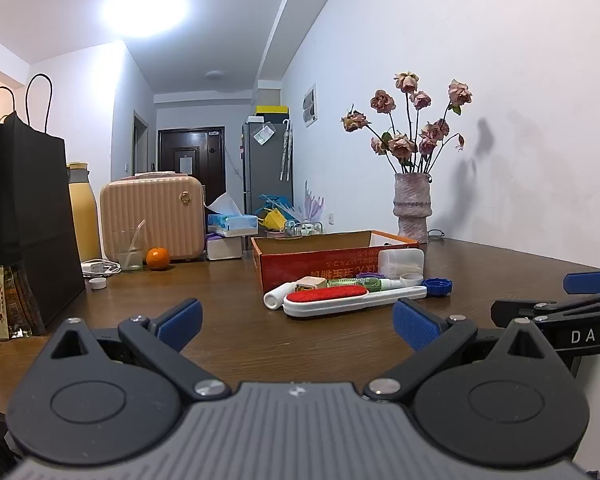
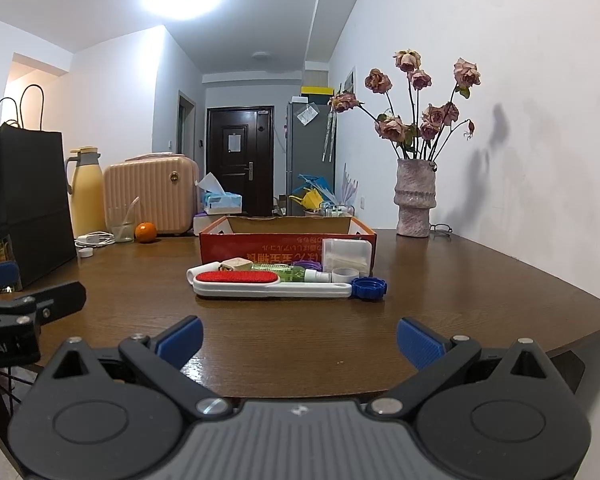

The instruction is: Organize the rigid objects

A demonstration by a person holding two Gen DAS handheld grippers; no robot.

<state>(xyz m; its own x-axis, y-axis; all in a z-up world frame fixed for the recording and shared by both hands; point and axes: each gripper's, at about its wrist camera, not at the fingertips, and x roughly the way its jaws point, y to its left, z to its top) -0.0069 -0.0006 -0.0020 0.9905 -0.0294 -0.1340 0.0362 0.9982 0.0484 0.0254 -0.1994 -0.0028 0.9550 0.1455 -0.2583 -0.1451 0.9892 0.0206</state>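
A white lint brush with a red pad (image 1: 340, 298) (image 2: 260, 283) lies on the brown table in front of an open red cardboard box (image 1: 320, 264) (image 2: 260, 250). Beside it lie a blue bottle cap (image 1: 439, 286) (image 2: 369, 288), a green spray bottle (image 1: 364, 285) (image 2: 292, 273), a white plastic box (image 1: 400, 263) (image 2: 346, 254) and a white tube (image 1: 278, 296). My left gripper (image 1: 298, 322) is open and empty, short of the items. My right gripper (image 2: 300, 338) is open and empty above the table's near edge; it shows at the right of the left wrist view (image 1: 580, 308).
A black paper bag (image 1: 24, 224) (image 2: 20, 200), a yellow jug (image 2: 86, 192), a pink case (image 1: 152, 216) (image 2: 152, 196), a glass (image 1: 130, 250), an orange (image 1: 157, 258) (image 2: 145, 232) and a tissue box (image 1: 232, 224) stand at the back left. A vase of dried roses (image 1: 414, 208) (image 2: 416, 196) stands by the wall.
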